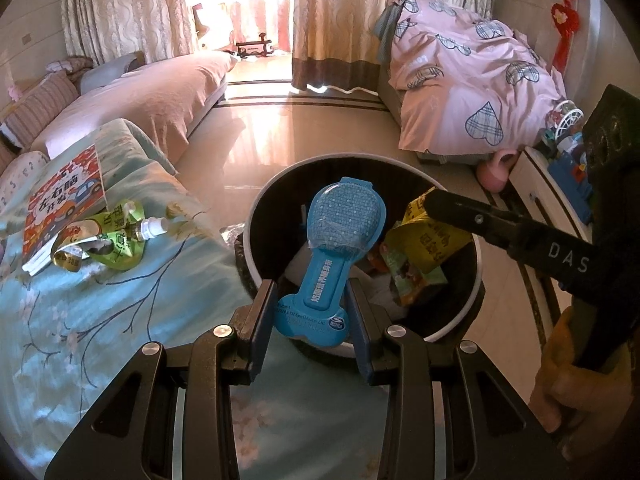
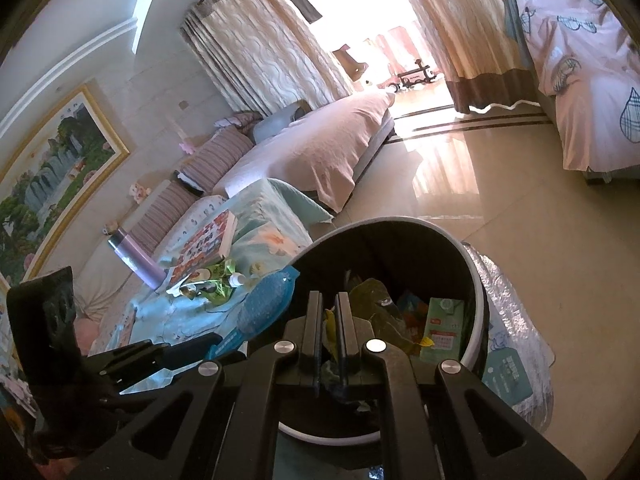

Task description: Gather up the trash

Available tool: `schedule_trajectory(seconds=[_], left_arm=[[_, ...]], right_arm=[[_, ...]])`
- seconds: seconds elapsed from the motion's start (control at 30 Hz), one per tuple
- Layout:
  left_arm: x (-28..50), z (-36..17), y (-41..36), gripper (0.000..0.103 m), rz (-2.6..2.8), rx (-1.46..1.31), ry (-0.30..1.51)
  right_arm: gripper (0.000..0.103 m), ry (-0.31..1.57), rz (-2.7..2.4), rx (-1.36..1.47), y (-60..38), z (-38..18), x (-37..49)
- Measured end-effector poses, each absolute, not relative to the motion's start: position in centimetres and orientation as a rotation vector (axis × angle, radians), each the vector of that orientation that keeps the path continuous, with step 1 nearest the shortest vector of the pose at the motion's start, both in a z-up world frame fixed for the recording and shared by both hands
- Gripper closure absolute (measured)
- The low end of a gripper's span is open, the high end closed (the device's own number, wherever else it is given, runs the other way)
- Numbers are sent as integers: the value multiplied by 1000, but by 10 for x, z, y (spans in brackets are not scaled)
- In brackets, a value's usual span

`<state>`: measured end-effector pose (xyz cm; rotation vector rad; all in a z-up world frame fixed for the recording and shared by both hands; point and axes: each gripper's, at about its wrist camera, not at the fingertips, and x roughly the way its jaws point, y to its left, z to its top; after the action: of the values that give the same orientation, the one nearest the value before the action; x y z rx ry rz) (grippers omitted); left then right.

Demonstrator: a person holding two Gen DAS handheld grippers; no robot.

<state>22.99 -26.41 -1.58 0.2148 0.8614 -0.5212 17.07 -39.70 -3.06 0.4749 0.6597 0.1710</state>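
Left hand-held gripper (image 1: 313,308) clamps blue blister pack (image 1: 334,240) over trash bin (image 1: 476,292); right hand-held gripper (image 2: 330,316) pinches yellow wrapper (image 2: 329,322); releasing off-centre risks rim bounce-out.

To my left a picture book (image 1: 66,200) lying on the teal floral blanket (image 1: 120,300), a purple bottle (image 2: 136,258) beside it, striped cushions (image 2: 214,156) along the pink-covered sofa (image 1: 152,96), a framed landscape painting (image 2: 52,168), heart-print bedding (image 1: 468,80), perhaps a toy train (image 2: 414,76) by the curtains (image 1: 340,12).

Both wrist views close above bin (image 1: 478,280), facing window; share bin, sofa (image 2: 320,148)
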Motion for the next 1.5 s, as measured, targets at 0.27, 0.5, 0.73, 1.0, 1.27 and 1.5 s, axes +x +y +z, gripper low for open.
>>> schedule_trajectory(seconds=[0.27, 0.5, 0.73, 1.0, 1.27, 1.5], left_arm=[[236, -19, -266, 67, -523, 219, 882], [224, -12, -249, 45, -511, 192, 871], [190, -3, -207, 34, -472, 153, 825], [135, -6, -125, 24, -384, 1, 786], [86, 8, -69, 24, -296, -79, 720], [30, 30, -27, 0, -131, -142, 534]], right_arm=[[92, 680, 158, 457, -392, -32, 174], [57, 676, 143, 455, -388, -28, 166], [20, 636, 168, 451, -367, -11, 139], [2, 577, 213, 413, -318, 0, 89], [1, 567, 265, 374, -271, 6, 55], [0, 341, 312, 240, -237, 44, 5]])
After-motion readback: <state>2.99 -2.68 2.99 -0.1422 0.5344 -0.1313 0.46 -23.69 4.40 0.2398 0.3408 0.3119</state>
